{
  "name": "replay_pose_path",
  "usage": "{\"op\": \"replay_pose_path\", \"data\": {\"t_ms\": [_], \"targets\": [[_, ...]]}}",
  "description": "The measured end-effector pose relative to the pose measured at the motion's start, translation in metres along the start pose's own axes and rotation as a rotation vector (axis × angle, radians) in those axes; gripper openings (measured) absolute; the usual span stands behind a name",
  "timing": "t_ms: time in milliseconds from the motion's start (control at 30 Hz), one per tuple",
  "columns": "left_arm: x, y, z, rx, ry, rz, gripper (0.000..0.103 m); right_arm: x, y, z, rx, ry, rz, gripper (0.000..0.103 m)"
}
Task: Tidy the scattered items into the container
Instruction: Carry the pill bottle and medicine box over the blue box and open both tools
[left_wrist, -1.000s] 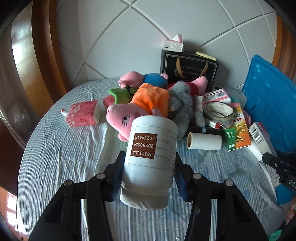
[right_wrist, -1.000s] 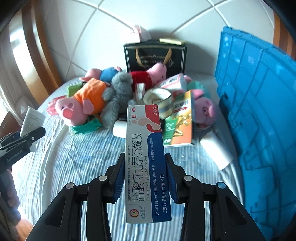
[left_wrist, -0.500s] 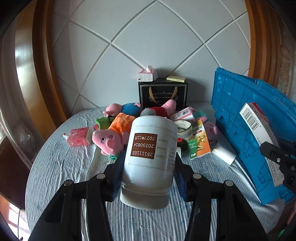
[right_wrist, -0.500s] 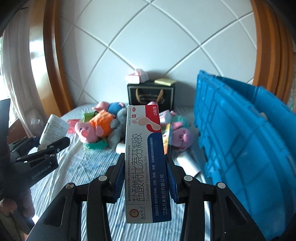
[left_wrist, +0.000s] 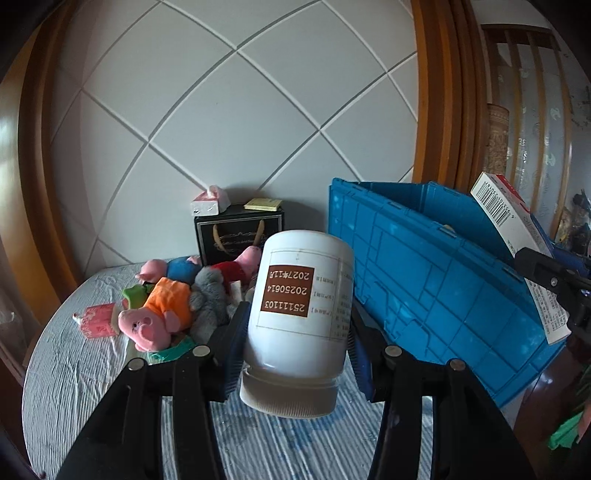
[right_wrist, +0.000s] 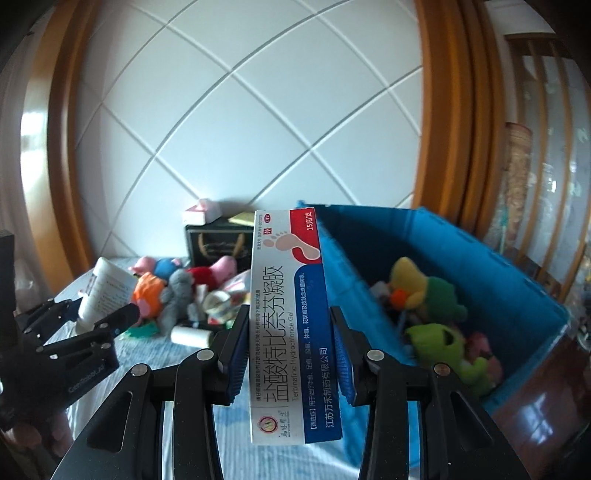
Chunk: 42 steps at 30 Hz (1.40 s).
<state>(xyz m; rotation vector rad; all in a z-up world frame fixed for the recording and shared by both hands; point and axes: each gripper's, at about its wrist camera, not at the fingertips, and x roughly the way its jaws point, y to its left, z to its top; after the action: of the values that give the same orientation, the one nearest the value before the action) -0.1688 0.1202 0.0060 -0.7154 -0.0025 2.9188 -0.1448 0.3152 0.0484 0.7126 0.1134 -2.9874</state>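
My left gripper (left_wrist: 295, 347) is shut on a white plastic bottle (left_wrist: 299, 295) with a brown date label, cap towards the camera. My right gripper (right_wrist: 286, 343) is shut on a white, red and blue medicine carton (right_wrist: 288, 325), held upright. Both are lifted above the table. The blue crate (right_wrist: 517, 291) stands to the right, its open top seen in the right wrist view, with yellow and green plush toys (right_wrist: 428, 295) inside. In the left wrist view the crate's side wall (left_wrist: 424, 280) is just right of the bottle, and the carton (left_wrist: 517, 236) shows at the far right.
A heap of plush toys (left_wrist: 166, 306), a pink pack (left_wrist: 98, 319), a tape roll (right_wrist: 218, 301) and a white roll (right_wrist: 192, 336) lie on the striped tablecloth (left_wrist: 92, 376). A black gift bag (left_wrist: 236, 236) with a tissue box (left_wrist: 208, 201) on it stands against the quilted wall.
Both grippers have risen and drawn back from the heap with bottle and carton still held. The views have swung right, so the crate's open top and the toys inside now show.
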Motion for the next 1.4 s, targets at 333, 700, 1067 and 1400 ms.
{"op": "replay_pose_path", "data": {"t_ms": [333,700,1067,1400], "targets": [[0.029,-0.139,0.046,0.028,-0.085,-0.079,0.048,0.004,-0.142,0.006,0.066,-0.067,-0.086,0.039],[0.082,-0.308,0.094,0.115,0.031,0.035,0.048,0.064,-0.281,0.007,0.051,0.010,0.032,0.039],[0.097,-0.345,0.094,0.060,0.186,0.031,0.049,0.078,-0.317,-0.003,0.065,0.053,0.115,0.039],[0.096,-0.343,0.081,0.048,0.172,0.072,0.083,0.090,-0.317,-0.005,0.034,0.070,0.147,0.039]]}}
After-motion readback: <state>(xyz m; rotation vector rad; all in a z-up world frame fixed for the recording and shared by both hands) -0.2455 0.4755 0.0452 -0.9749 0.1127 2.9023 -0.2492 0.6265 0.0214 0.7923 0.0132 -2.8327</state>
